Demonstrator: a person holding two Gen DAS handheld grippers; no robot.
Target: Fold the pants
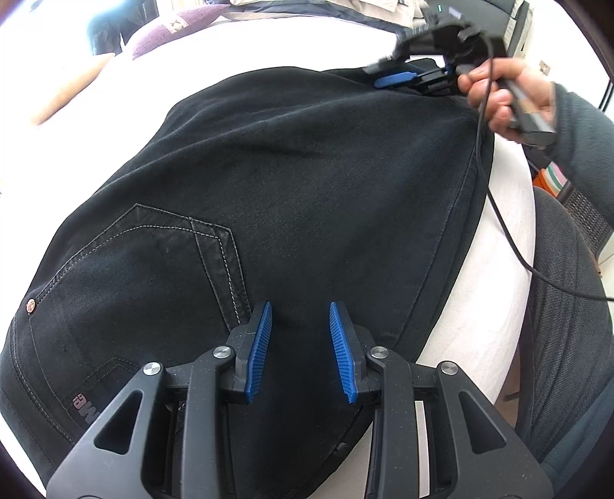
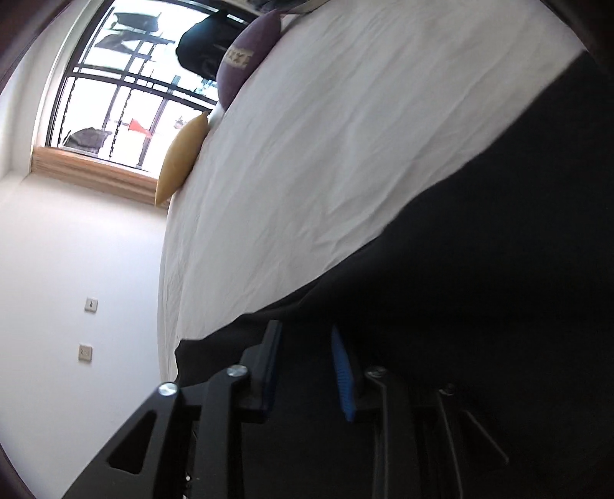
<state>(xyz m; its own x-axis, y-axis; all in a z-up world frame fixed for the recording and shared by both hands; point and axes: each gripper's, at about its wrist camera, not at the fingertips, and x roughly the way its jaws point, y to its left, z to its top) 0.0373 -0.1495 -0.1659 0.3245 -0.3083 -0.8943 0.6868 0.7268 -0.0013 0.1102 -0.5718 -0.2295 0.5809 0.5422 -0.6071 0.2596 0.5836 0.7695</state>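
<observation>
Bright daylight from the window [image 2: 126,96]; fisheye edges bend; right view blurred

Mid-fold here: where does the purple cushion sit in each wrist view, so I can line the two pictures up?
Left wrist view: purple cushion at the top left, on the far side of the white bed sheet, beyond the black pants.
Right wrist view: purple cushion at top centre, in front of the window.
Shared landmark: the yellow cushion beside it.

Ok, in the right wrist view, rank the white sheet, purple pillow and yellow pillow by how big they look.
1. White sheet, by far the largest.
2. Purple pillow and yellow pillow look about alike; both are seen edge-on and the purple one lies farther off, so I won't rank them.
</observation>
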